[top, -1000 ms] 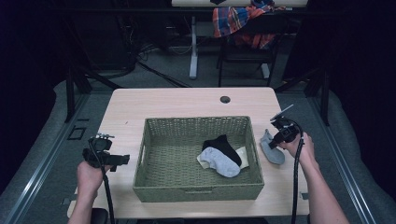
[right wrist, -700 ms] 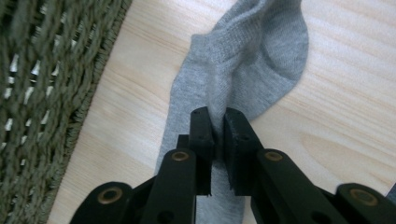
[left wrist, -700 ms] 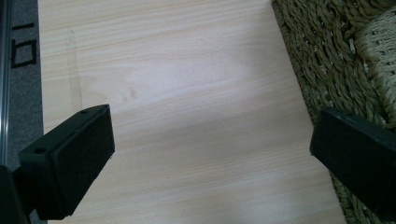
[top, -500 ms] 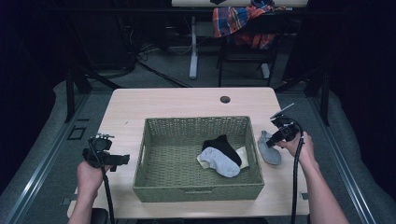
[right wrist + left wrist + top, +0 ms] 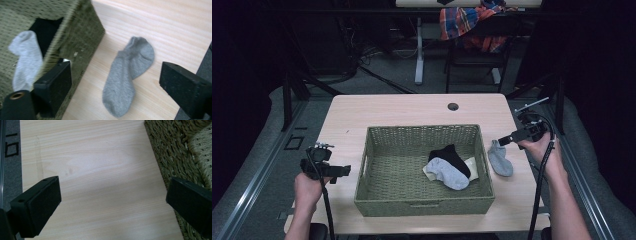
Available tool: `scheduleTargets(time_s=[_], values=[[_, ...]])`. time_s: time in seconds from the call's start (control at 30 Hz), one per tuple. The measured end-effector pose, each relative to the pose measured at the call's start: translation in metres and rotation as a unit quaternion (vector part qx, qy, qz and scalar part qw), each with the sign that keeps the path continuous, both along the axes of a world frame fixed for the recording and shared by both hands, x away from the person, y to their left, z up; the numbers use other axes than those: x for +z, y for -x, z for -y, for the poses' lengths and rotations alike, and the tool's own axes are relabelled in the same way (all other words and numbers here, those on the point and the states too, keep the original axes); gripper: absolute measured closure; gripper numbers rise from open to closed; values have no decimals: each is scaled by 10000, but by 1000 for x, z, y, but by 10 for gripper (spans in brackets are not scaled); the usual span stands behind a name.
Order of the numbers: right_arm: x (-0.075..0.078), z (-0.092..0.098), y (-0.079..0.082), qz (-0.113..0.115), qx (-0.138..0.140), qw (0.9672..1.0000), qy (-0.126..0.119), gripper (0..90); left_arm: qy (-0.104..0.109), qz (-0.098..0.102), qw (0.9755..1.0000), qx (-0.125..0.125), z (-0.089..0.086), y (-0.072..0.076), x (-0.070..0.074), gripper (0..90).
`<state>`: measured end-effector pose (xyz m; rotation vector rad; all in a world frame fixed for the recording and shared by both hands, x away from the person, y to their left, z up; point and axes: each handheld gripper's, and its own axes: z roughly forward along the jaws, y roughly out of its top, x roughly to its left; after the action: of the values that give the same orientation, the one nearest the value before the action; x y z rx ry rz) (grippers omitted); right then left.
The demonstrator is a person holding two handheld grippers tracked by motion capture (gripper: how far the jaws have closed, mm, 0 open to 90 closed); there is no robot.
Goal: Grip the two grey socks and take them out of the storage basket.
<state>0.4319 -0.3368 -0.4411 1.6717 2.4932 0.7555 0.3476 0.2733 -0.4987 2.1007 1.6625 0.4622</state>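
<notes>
A grey sock (image 5: 501,158) (image 5: 127,72) lies flat on the wooden table (image 5: 402,110), just right of the green wicker basket (image 5: 377,170). My right gripper (image 5: 503,141) (image 5: 115,92) hovers above it; its jaws have just been opening and now stand open with nothing between them. In the basket lie a black sock (image 5: 452,154), a light grey sock (image 5: 447,172) (image 5: 25,60) and a pale cream one (image 5: 472,165). Left of the basket, my left gripper (image 5: 339,171) (image 5: 112,205) is held open over bare wood.
The basket wall (image 5: 180,157) stands close to the left gripper's right jaw. A small round dark hole (image 5: 453,106) marks the table's far edge. Beyond the table stand a chair with a plaid cloth (image 5: 472,22) and desk legs.
The right gripper let go of the grey sock and rose. The sock, bunched up under the jaws before, now lies flat on the table. The left hand has stayed put.
</notes>
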Motion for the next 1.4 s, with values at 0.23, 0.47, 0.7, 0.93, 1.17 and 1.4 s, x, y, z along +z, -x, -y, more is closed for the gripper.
scheduleTargets(time_s=[0.23, 0.47, 0.7, 0.93, 1.17, 1.4], values=[[19, -18, 8, 33, 318, 9994, 138, 7, -4, 10, 10000, -7, 1, 0, 0, 0], [36, -40, 16, 239, 626, 9973, 287, 0, 4, 2, 10000, -13, 1, 0, -1, 1], [51, -68, 27, 364, 1014, 9939, 244, 0, -1, 7, 10000, -10, 1, 0, -1, 0], [53, -94, 32, 391, 1366, 9894, 312, 0, 4, 8, 10000, -14, 1, 0, -1, 0], [46, -118, 31, 344, 1663, 9846, 406, 0, 2, 7, 10000, -10, 1, 0, -1, 1], [36, -141, 31, 268, 1910, 9801, 463, 0, 0, 22, 10000, -11, 1, 0, -1, 1]])
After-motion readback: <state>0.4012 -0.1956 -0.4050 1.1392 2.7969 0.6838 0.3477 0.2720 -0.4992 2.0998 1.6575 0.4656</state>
